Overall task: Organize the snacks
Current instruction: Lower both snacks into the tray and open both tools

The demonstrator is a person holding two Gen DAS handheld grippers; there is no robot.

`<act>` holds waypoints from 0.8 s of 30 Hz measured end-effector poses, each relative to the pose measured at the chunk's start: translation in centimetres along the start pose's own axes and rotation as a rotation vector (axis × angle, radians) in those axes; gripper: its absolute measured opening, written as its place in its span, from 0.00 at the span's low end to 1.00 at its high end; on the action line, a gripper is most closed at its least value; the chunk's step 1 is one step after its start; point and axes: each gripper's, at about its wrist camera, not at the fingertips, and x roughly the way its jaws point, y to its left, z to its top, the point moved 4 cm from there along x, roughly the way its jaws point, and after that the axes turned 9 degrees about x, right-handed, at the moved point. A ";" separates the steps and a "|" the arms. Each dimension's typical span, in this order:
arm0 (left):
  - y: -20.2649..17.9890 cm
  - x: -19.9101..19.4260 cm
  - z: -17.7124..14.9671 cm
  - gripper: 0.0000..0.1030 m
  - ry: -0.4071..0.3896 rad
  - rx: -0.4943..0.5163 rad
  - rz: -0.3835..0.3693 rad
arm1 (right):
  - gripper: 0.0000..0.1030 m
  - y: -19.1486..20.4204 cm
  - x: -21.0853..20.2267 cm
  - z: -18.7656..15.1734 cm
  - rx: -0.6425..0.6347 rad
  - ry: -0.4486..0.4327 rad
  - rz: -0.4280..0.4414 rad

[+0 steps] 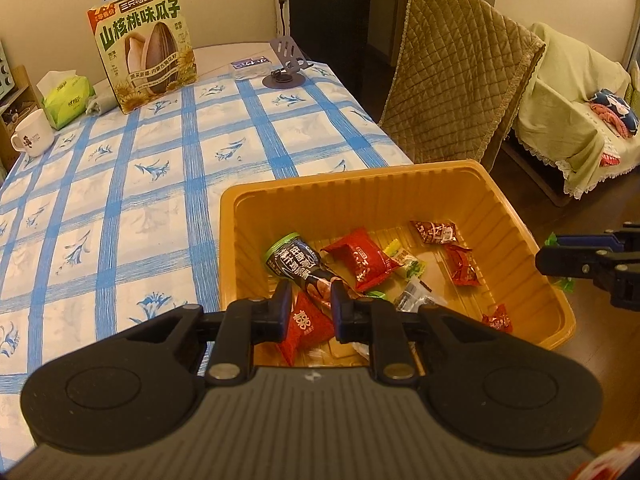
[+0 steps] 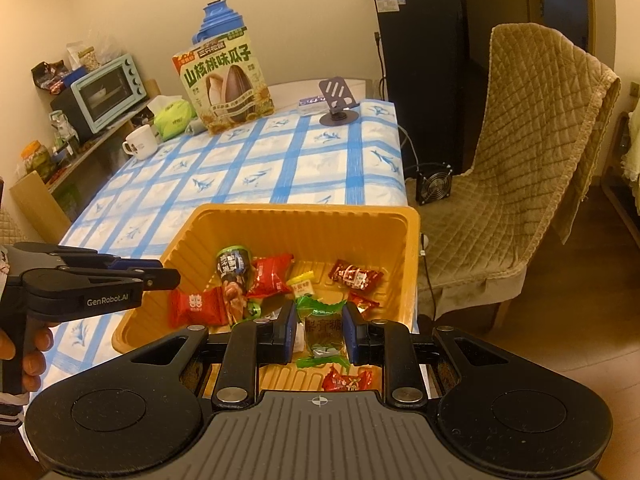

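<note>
An orange plastic tray (image 1: 360,176) sits at the near right corner of the checked table and holds several wrapped snacks: a dark cone pack with a green lid (image 1: 298,258), red packets (image 1: 360,258) and a brown one (image 1: 434,232). My left gripper (image 1: 310,292) is over the tray's near left part, shut on a red candy packet (image 1: 306,328) that hangs between its fingers. From the right wrist view, the left gripper (image 2: 172,274) and that red packet (image 2: 196,306) show side-on. My right gripper (image 2: 320,312) is shut on a green-wrapped candy (image 2: 322,332) by the tray's (image 2: 300,210) near right side.
At the table's far end stand a sunflower-seed box (image 1: 144,44), a tissue pack (image 1: 66,98), a white mug (image 1: 32,134) and a phone stand (image 1: 286,64). A quilt-covered chair (image 1: 460,80) is right of the table. A hand (image 2: 36,348) holds the left gripper.
</note>
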 end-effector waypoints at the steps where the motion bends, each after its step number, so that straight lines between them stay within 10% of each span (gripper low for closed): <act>1: 0.0 0.0 0.0 0.18 0.001 -0.001 -0.001 | 0.24 0.0 0.1 0.0 -0.001 0.001 0.002; 21: 0.1 -2.2 -1.1 0.20 -0.017 -0.053 0.001 | 0.24 1.1 3.4 -0.1 -0.052 0.031 0.047; 24: 0.4 -3.3 -1.7 0.27 -0.026 -0.068 0.017 | 0.39 0.9 4.1 -0.3 -0.042 0.030 0.032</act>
